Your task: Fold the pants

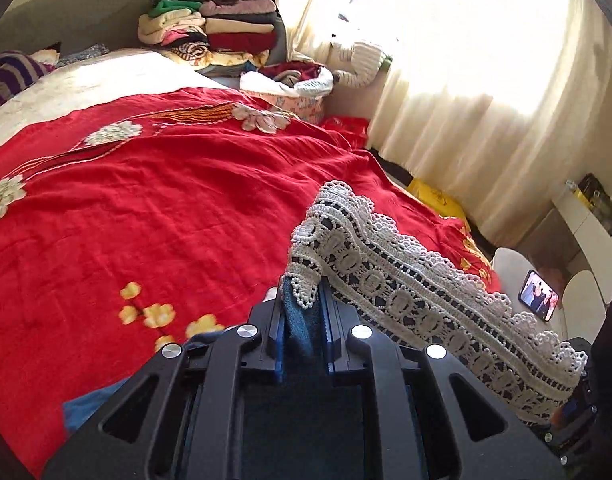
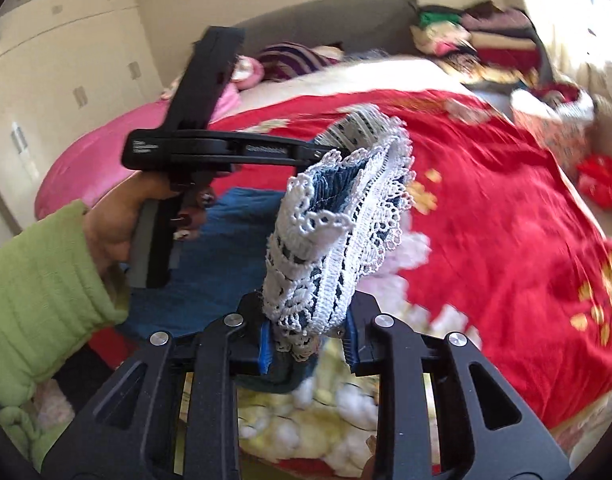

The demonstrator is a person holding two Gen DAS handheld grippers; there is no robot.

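The pants are blue denim with a white crochet lace hem. My left gripper is shut on one end of the lace hem and holds it above the red bedspread. My right gripper is shut on the other end of the lace hem. The hem hangs stretched in the air between the two grippers. The left gripper also shows in the right wrist view, held by a hand in a green sleeve. The rest of the blue pants hangs down below.
A pile of folded clothes sits at the bed's head by the curtain. A basket of clothes stands at the bed's far side. A phone and white chairs stand right of the bed. A pink cover lies left.
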